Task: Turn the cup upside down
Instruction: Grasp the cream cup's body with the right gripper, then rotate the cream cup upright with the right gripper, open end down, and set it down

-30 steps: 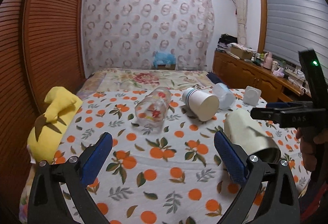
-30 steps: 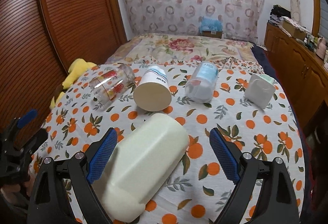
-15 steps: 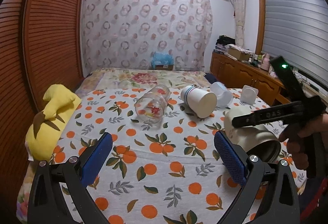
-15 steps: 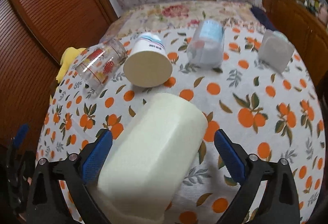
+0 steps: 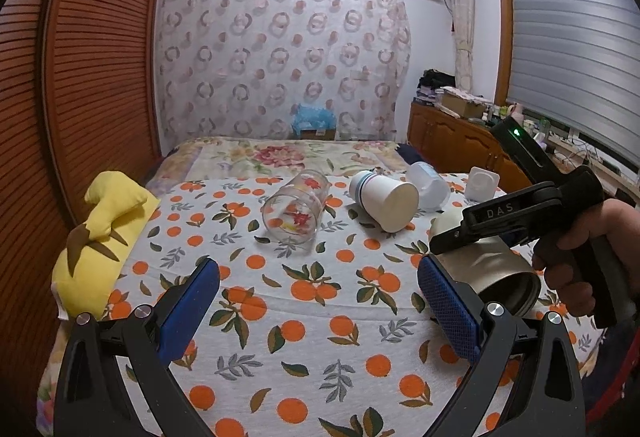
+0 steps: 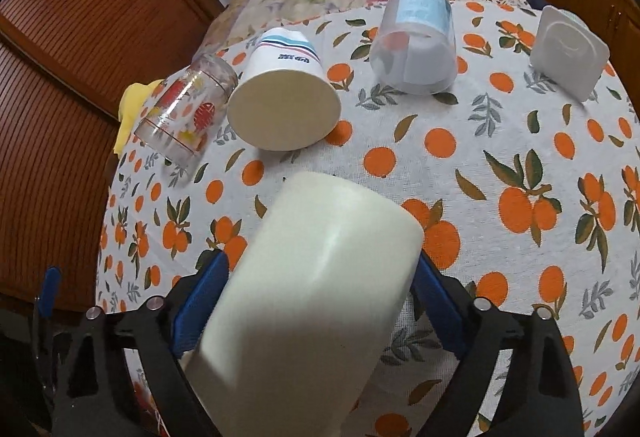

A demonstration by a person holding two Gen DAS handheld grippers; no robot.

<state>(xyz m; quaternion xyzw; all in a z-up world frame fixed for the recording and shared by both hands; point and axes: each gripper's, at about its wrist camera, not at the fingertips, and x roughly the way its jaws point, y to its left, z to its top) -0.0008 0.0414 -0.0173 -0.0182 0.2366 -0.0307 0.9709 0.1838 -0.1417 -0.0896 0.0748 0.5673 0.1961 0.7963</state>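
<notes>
A cream tumbler (image 6: 316,301) with a metal inside lies on its side between the blue pads of my right gripper (image 6: 320,297), base pointing away from me. The pads press its sides. In the left wrist view the same tumbler (image 5: 496,269) shows at the right under the right gripper, its open mouth toward the camera. My left gripper (image 5: 320,309) is open and empty above the orange-print cloth (image 5: 304,301).
A printed glass (image 6: 188,113), a paper cup (image 6: 284,105), a clear plastic cup (image 6: 416,45) and a white square container (image 6: 568,53) lie on the cloth beyond. A yellow plush (image 5: 100,237) sits at the left edge. A wooden cabinet (image 5: 452,137) stands at right.
My right gripper has moved forward and down over the cream tumbler and closed on its sides. The left gripper has pulled back and risen slightly.
</notes>
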